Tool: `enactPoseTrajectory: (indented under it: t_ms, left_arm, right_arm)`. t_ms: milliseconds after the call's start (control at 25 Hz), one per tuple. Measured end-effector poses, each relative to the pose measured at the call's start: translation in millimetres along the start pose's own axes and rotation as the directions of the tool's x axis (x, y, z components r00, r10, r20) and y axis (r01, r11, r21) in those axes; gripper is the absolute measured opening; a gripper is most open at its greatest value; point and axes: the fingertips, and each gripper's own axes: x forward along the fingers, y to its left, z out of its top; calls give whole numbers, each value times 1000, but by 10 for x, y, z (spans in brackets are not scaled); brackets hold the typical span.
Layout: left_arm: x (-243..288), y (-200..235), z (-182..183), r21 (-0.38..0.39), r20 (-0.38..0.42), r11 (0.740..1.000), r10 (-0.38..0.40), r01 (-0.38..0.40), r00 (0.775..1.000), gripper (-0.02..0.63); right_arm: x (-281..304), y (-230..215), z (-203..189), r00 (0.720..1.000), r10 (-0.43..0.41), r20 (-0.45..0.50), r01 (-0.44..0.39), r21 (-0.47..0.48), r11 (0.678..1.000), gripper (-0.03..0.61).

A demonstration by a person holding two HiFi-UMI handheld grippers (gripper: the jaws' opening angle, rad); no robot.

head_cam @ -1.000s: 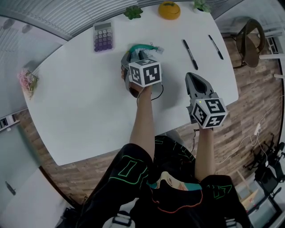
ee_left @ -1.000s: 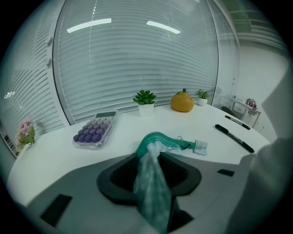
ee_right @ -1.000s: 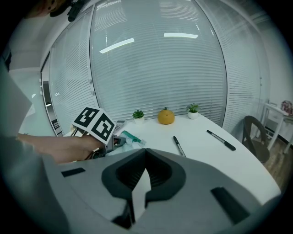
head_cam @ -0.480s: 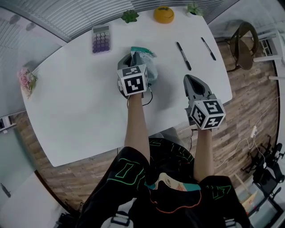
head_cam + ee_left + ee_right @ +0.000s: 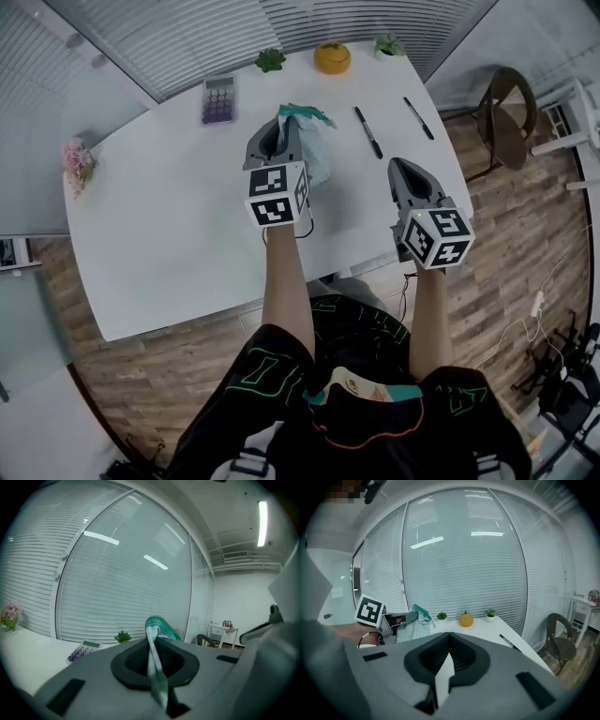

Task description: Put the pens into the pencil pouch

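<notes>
My left gripper [image 5: 281, 134] is shut on the top edge of a pale teal pencil pouch [image 5: 316, 153], which hangs off the white table [image 5: 169, 206]. Its jaws have just been closing on that fabric. In the left gripper view the pouch edge [image 5: 155, 654] runs between the jaws of the left gripper [image 5: 152, 641], with the green zipper end [image 5: 163, 625] sticking up. Two black pens [image 5: 367, 131] [image 5: 419, 118] lie on the table's far right. My right gripper [image 5: 399, 166] hovers shut and empty at the near right. The right gripper view shows the right gripper [image 5: 449, 641], the pouch [image 5: 412, 630] and one pen [image 5: 510, 643].
A purple calculator [image 5: 217, 99], an orange ornament [image 5: 332, 58], two small plants [image 5: 270, 60] [image 5: 389, 44] and pink flowers [image 5: 80, 161] sit along the table's far and left edges. A brown chair [image 5: 506, 117] stands beyond the right edge. Window blinds run behind the table.
The left gripper closed on the pouch and lifted it up off the table. The right gripper also rose a little, still shut.
</notes>
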Motion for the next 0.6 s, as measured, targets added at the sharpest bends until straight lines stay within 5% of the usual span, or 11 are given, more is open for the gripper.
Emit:
enactPoseTrajectory:
  t_ms: [320, 480, 600]
  left_arm:
    - [-383, -595, 552, 34, 213, 987, -162, 158, 963, 20]
    - [-609, -922, 729, 99, 272, 958, -286, 269, 919, 20]
    - [-761, -1216, 839, 150, 301, 914, -406, 378, 863, 20]
  right_arm:
    - [-388, -319, 306, 993, 0, 119, -1, 9, 1000, -2]
    - [-594, -446, 465, 982, -2, 189, -1, 17, 1000, -2]
    - [-747, -520, 629, 967, 5, 253, -8, 13, 1000, -2]
